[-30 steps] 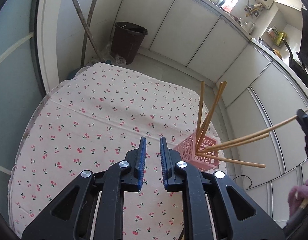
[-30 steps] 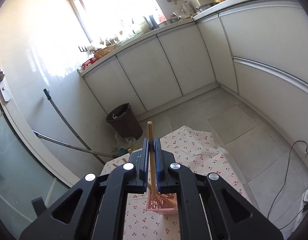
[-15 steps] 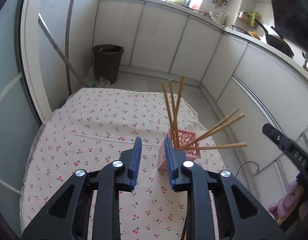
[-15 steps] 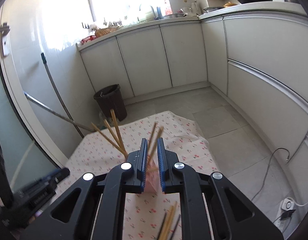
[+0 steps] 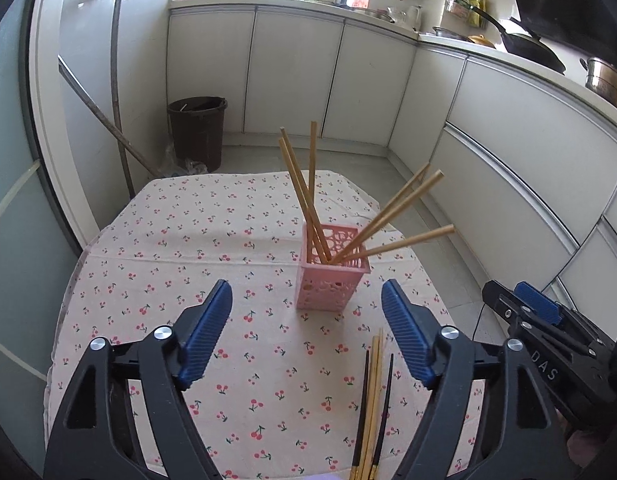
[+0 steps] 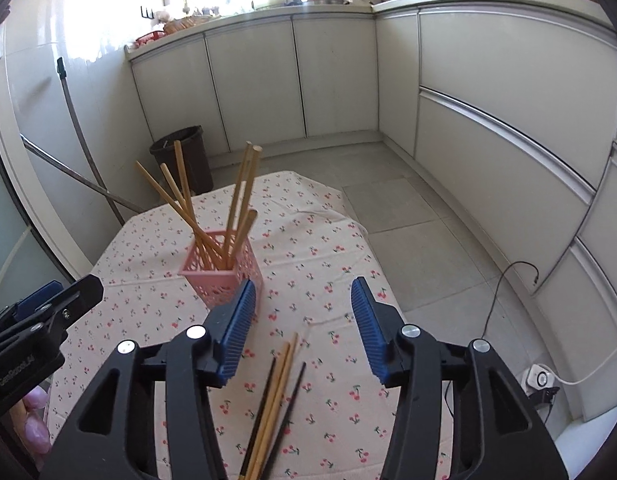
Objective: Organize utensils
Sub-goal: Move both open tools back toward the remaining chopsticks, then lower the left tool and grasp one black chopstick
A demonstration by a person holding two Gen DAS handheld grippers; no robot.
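Both the left gripper (image 5: 306,334) and right gripper (image 6: 303,326) are wide open; the loose chopsticks (image 6: 274,404) look thin, light and slippery, so pinch their middle.

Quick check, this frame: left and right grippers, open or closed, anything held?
Left gripper: open, holding nothing.
Right gripper: open, holding nothing.

Black grippers (image 5: 306,300), ribbed blue pads (image 5: 206,334), seemingly rubber
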